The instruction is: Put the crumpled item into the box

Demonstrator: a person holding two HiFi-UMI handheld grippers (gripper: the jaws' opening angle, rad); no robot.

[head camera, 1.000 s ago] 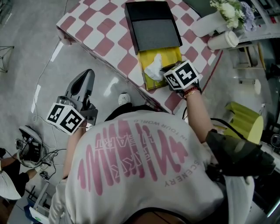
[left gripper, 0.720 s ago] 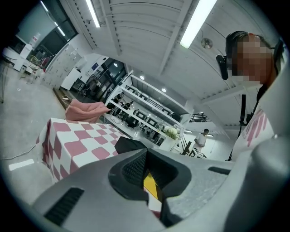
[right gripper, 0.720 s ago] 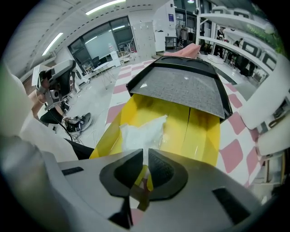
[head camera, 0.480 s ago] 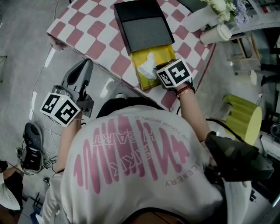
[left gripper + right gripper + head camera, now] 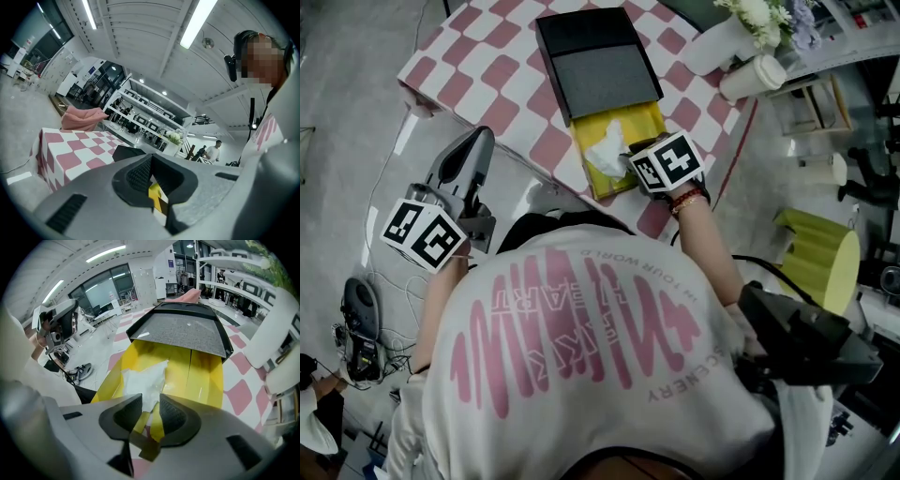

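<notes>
head view: my right gripper (image 5: 630, 157) sits at the yellow box (image 5: 649, 120), crumpled item (image 5: 605, 155) lying inside; left gripper (image 5: 476, 148) hangs off the table's side | left gripper view: jaws pretty much together, nothing in them | right gripper view: jaws opening, item just past the gap, pads off it
</notes>
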